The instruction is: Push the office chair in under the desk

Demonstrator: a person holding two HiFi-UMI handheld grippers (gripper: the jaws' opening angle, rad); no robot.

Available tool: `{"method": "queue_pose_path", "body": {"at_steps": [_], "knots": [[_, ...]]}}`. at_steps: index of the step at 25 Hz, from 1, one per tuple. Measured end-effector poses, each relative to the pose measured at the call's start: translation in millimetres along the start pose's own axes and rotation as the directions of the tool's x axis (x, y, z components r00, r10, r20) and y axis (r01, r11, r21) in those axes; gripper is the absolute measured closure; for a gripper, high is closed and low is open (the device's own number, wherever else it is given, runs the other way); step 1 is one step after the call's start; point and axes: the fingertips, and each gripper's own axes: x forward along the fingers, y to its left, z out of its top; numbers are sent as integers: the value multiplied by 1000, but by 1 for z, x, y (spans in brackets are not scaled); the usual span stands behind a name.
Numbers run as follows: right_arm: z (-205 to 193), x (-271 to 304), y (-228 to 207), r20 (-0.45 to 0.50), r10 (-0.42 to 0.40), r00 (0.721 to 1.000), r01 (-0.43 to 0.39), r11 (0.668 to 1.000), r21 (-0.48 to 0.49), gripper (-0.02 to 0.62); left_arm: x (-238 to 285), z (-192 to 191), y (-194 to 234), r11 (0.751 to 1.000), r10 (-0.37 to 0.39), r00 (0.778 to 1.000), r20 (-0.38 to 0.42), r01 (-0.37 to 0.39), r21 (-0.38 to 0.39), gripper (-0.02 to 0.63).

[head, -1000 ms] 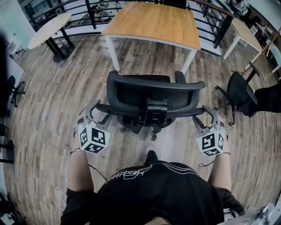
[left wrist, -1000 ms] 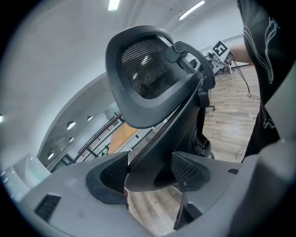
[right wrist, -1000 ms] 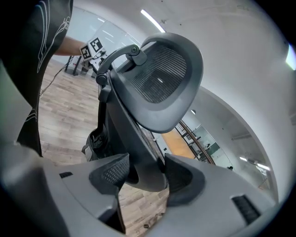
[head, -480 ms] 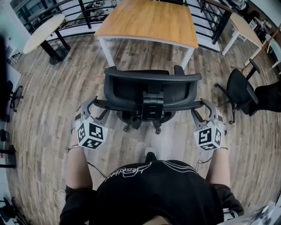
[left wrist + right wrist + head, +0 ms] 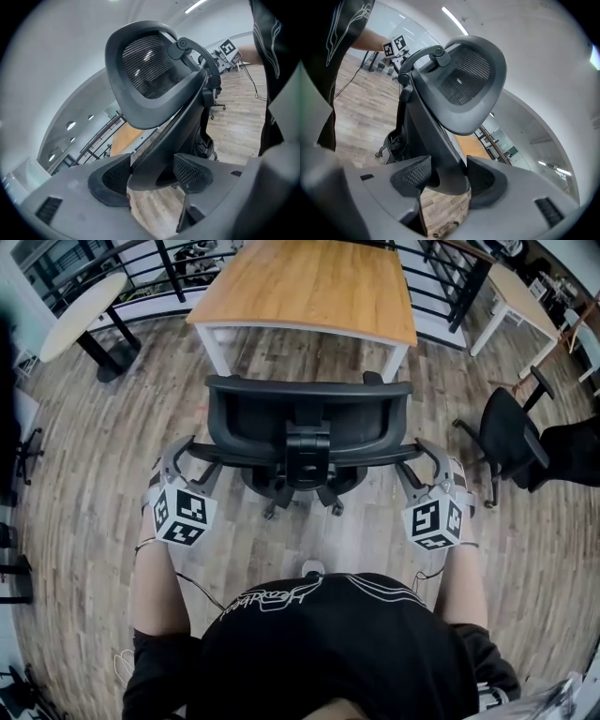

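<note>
The black office chair (image 5: 309, 423) stands on the wood floor with its back to me, its front close to the near edge of the wooden desk (image 5: 309, 287). My left gripper (image 5: 192, 451) is shut on the left edge of the backrest, and my right gripper (image 5: 419, 454) is shut on the right edge. In the left gripper view the curved backrest frame (image 5: 154, 140) is pinched between the pads of the left gripper (image 5: 152, 176), below the mesh headrest (image 5: 145, 65). The right gripper view mirrors this: the backrest frame (image 5: 436, 136) runs down into the right gripper (image 5: 445, 180).
A second black chair (image 5: 511, 432) stands at the right. A round pale table (image 5: 75, 310) is at the far left, and a white-legged table (image 5: 525, 306) at the far right. A dark railing (image 5: 183, 263) runs behind the desk. The desk's white legs (image 5: 214, 351) flank the chair.
The chair and both grippers have moved forward towards the desk, and the gap between the chair and the desk edge has shrunk. Both grips are unchanged.
</note>
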Motion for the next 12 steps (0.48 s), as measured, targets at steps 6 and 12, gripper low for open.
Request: {"method": "queue_pose_path", "body": {"at_steps": [6,12], "knots": [[-11,19,6,21,-18,1000,18,1000,-5,331,20,-9,-5,1000,14,1000,14,-14,-4,330],[9,63,-44,9,-13,1000,13,1000,7,331,64,19,51,1000,-10,1000,-5,10,1,328]]}}
